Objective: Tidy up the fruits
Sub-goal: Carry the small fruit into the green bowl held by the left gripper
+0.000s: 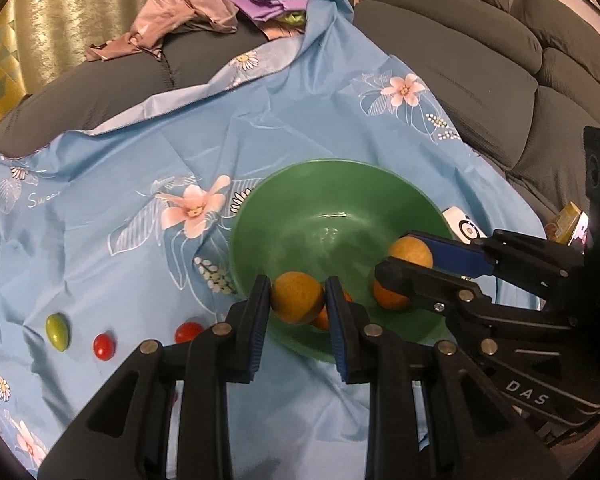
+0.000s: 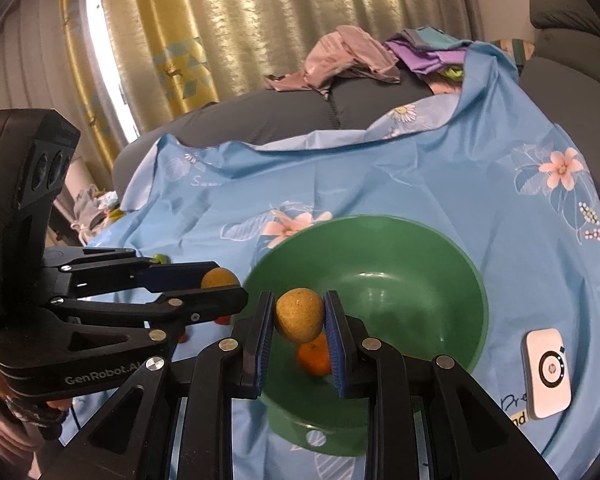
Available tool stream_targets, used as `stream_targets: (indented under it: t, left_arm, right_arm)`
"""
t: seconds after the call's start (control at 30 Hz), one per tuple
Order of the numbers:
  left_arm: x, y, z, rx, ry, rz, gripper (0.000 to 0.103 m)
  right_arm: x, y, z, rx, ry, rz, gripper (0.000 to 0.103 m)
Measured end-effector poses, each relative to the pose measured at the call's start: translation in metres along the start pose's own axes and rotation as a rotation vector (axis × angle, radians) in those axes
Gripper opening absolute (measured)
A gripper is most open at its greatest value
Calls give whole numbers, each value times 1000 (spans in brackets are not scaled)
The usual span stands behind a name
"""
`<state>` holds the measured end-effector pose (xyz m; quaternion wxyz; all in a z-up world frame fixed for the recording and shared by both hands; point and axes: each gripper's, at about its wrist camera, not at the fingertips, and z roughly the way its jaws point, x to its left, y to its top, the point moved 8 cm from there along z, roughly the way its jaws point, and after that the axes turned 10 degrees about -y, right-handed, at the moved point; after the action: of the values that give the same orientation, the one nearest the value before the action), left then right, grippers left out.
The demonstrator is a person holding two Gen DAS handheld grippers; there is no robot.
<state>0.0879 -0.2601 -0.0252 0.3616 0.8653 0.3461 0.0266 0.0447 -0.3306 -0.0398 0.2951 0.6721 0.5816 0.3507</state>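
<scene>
Over the green bowl (image 1: 260, 220) we pinch a yellow fruit (image 1: 297, 298) in the left gripper (image 1: 298, 300). Our right gripper (image 2: 299, 316) pinches another yellow fruit (image 2: 299, 314) above an orange (image 2: 314, 356).

My left gripper (image 1: 298, 308): matte black linkage arms, silver round rivets, blue ribbed pads. My right gripper (image 2: 296, 316): same black frame, blue pads. White "DAS" lettering on right body, "GenRobot.AI" on left, twin round lens ports.
</scene>
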Motion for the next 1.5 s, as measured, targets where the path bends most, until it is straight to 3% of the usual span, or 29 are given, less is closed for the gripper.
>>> stream_targets:
  t: [0.73, 1.5]
  left_arm:
    - [1, 5, 54, 96, -10, 39, 28]
    - [5, 2, 71, 153, 26, 43, 28]
  right_arm:
    - [-30, -10, 28, 57, -44, 53, 27]
    - [-36, -17, 40, 107, -52, 63, 27]
